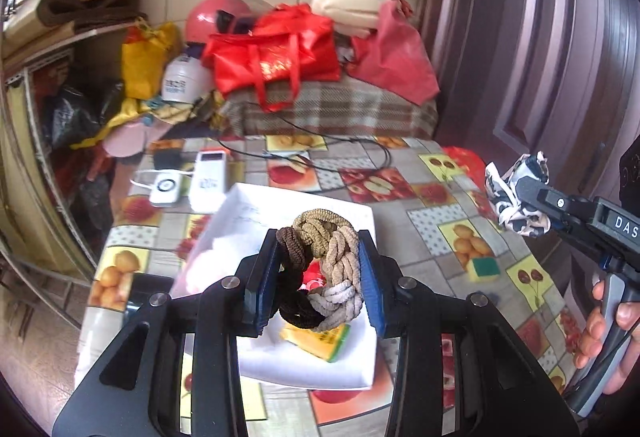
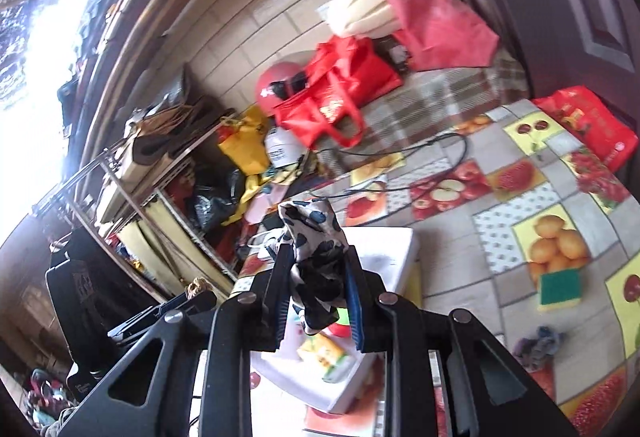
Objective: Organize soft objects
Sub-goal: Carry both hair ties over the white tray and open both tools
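Table: fruit-print cloth [image 1: 440, 197], white box [image 1: 360, 365] at centre
Left gripper [image 1: 320, 277]: clenched on braided hair ties [image 1: 332, 261] above the box
Right gripper [image 2: 318, 297]: grasping spotted scrunchie [image 2: 316, 261]
Tip: lower well inside the walls before letting go

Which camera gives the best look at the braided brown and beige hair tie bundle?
The left wrist view: the braided brown and beige hair tie bundle fills the centre, clamped in the left gripper above the white box. The right wrist view shows only a tan sliver.
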### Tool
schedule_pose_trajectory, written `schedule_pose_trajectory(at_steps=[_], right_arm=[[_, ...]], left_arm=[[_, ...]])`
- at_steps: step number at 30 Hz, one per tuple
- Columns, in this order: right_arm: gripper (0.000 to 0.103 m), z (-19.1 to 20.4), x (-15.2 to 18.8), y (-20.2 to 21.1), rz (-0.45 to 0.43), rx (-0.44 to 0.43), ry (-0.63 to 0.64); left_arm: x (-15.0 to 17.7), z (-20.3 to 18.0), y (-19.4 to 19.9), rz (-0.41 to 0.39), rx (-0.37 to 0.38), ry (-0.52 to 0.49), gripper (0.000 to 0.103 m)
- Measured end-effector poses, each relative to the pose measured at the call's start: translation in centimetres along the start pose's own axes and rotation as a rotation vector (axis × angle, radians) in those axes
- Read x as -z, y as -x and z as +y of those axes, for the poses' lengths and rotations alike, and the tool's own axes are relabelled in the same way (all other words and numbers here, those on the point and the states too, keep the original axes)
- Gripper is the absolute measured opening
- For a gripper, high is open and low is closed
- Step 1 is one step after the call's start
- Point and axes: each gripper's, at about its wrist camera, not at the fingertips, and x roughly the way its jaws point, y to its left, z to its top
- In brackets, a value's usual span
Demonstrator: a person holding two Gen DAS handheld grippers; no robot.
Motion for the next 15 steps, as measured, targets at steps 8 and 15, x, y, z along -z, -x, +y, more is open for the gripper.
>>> schedule_pose_trajectory(at_steps=[8, 15], right_arm=[[0.023, 2.4, 0.2, -1.1, 0.011, -0.024, 0.038], [0.023, 2.8, 0.6, -1.5, 0.022, -0.024, 0.044]], left_arm=[[-0.4, 2.1, 1.4, -0.031, -0.009, 0.023, 0.037], [-0.4, 2.6, 0.9, -0.022, 0.002, 0.035, 0.037]])
